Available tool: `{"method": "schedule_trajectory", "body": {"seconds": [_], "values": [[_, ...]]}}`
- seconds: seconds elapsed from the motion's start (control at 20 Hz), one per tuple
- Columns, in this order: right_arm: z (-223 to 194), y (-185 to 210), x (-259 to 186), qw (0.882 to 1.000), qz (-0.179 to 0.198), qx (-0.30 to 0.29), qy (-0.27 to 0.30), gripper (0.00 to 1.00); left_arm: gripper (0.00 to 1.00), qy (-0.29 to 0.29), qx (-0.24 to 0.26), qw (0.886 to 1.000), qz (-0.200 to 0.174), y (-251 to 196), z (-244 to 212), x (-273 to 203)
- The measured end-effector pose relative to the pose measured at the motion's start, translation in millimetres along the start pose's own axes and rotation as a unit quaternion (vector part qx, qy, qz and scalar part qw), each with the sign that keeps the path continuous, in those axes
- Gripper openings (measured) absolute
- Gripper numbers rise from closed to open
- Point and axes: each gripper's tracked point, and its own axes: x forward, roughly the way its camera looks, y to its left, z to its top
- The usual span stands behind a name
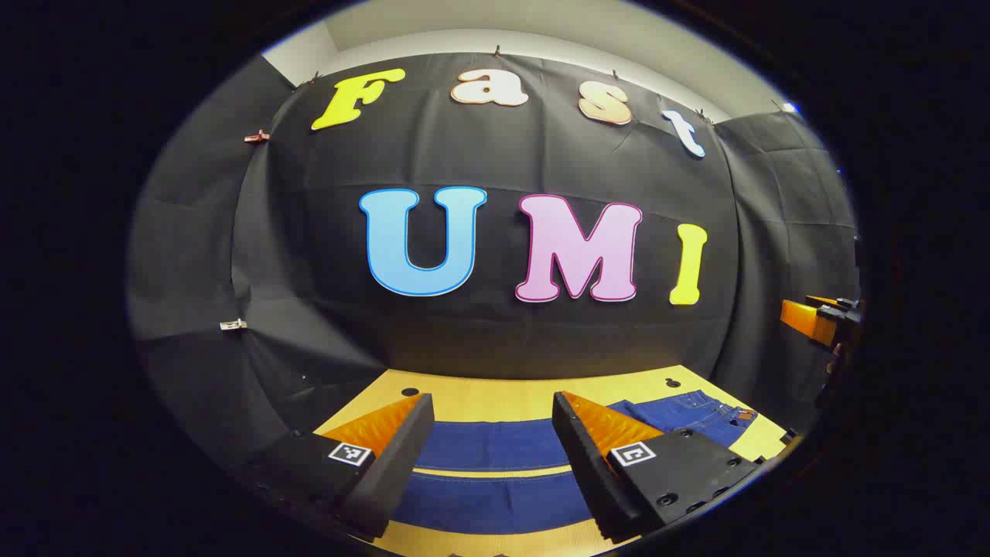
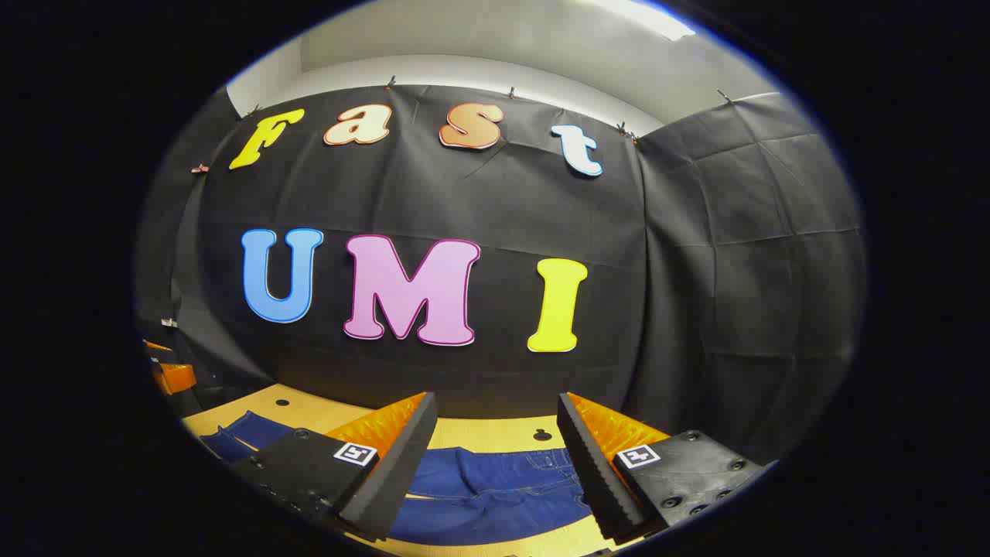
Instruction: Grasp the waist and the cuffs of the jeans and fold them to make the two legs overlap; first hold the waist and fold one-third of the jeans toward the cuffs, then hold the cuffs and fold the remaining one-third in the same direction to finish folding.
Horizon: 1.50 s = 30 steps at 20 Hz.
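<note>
Beneath both open claws (image 1: 491, 433) (image 2: 495, 433) — jeans (image 1: 495, 464) (image 2: 495, 487) flat on the table (image 1: 495, 391), untouched.

A staged recording booth, not a lived-in room — creased black cloth backdrop (image 2: 719, 255) hangs on three sides, pinned by small metal clips (image 1: 257, 137) along its top edge. Plain white wall and ceiling (image 2: 464, 42) above. Pale wooden tabletop (image 1: 495, 391) with round drilled holes (image 1: 410, 391) stands against the cloth — test-rig furniture.

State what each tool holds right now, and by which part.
Nothing. The left tool and right tool are both open above the jeans, which lie flat on the table.
</note>
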Motion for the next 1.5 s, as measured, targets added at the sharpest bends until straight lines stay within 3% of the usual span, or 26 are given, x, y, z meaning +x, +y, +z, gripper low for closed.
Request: {"method": "schedule_trajectory", "body": {"seconds": [0.15,0.2,0.25,0.75,1.05,1.3,1.5], "values": [[4.8,0.3,0.1,1.000,0.004,-0.006,-0.004,0.98,0.96,0.004,0.000,1.000,-0.011,-8.1,-3.4,-0.1],[5.3,0.2,0.6,1.000,0.005,-0.009,-0.005,0.94,0.92,0.005,0.001,1.000,-0.014,-10.8,-4.3,0.3],[4.7,0.2,0.1,1.000,0.006,-0.010,-0.005,0.94,0.96,0.006,0.001,1.000,-0.016,-13.4,-4.4,-0.4],[3.9,4.3,-2.1,1.000,0.021,-0.016,-0.003,0.94,0.96,0.011,0.010,0.999,-0.029,-22.5,-10.8,-1.7],[-10.2,4.1,3.9,0.999,0.024,-0.020,0.014,0.95,0.95,0.029,0.014,0.999,0.035,24.6,-29.7,3.8],[-33.0,8.1,10.7,0.998,0.037,-0.014,0.045,0.96,0.98,0.067,0.138,0.986,0.059,94.4,-62.9,10.8],[-56.1,6.7,12.9,0.996,0.043,-0.016,0.071,0.96,0.98,0.129,0.274,0.952,0.037,138.9,-107.8,8.5]]}}
